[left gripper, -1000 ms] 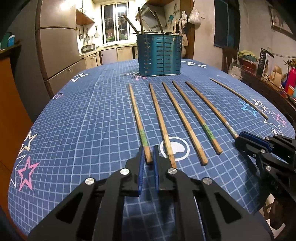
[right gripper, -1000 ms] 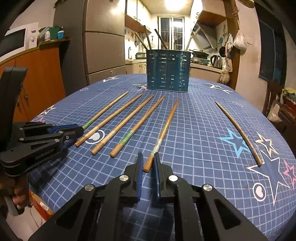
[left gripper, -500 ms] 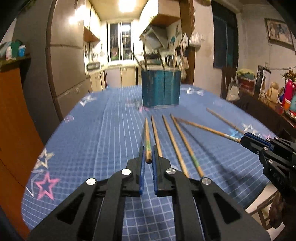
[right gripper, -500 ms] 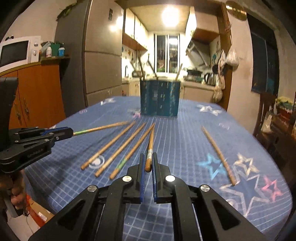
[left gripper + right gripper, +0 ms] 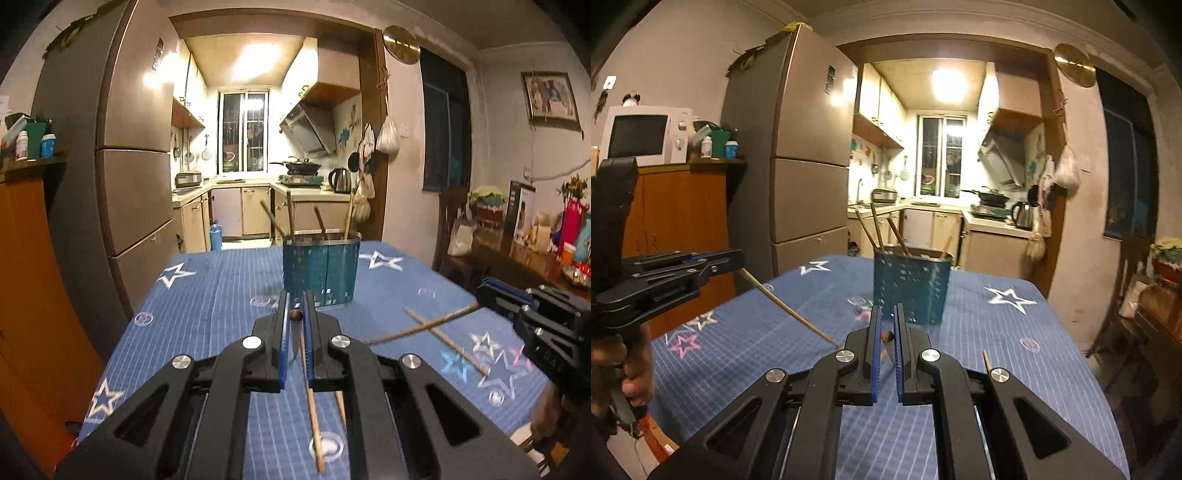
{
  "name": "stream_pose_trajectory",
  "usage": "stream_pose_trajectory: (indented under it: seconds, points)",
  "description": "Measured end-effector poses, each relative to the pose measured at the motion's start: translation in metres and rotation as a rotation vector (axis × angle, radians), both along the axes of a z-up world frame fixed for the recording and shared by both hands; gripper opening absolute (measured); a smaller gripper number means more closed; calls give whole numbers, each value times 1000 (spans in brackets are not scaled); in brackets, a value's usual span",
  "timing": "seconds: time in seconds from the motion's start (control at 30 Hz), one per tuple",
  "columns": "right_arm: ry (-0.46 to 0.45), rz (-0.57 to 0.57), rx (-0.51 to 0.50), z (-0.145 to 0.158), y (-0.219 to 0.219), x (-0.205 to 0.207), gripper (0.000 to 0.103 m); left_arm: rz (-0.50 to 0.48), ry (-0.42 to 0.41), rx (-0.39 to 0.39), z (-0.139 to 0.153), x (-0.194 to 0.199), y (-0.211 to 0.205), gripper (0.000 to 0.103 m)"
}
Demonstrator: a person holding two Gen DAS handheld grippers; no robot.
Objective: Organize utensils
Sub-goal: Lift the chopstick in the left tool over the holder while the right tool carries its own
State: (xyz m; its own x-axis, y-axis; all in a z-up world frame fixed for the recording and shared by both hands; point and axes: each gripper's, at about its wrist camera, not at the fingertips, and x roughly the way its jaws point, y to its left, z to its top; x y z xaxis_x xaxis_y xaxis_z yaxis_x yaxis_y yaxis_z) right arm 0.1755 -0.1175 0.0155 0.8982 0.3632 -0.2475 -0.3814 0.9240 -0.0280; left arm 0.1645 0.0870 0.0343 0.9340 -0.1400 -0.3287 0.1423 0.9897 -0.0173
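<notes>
Wooden chopsticks are clamped one in each of your grippers: the left gripper (image 5: 296, 317) pinches a chopstick (image 5: 296, 315) end-on, the right gripper (image 5: 885, 338) another chopstick (image 5: 886, 336). Both are lifted above the blue tablecloth (image 5: 207, 295), aimed toward the teal utensil holder (image 5: 320, 271), which already holds chopsticks.

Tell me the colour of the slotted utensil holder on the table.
The slotted metal utensil holder is teal blue, clearest in the left wrist view.

Left gripper (image 5: 296, 314), right gripper (image 5: 886, 334): both raised, each clamping chopstick.
</notes>
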Motion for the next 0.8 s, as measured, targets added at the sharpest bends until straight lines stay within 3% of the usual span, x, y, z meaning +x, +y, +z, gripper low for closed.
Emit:
stream_pose_trajectory:
  seconds: [0.23, 0.8]
  points:
    - [-10, 13, -6, 27, 0, 37, 8, 2, -41, 26, 28, 26, -12, 5]
    - [-59, 9, 32, 76, -12, 68, 7, -29, -62, 8, 60, 54, -30, 5]
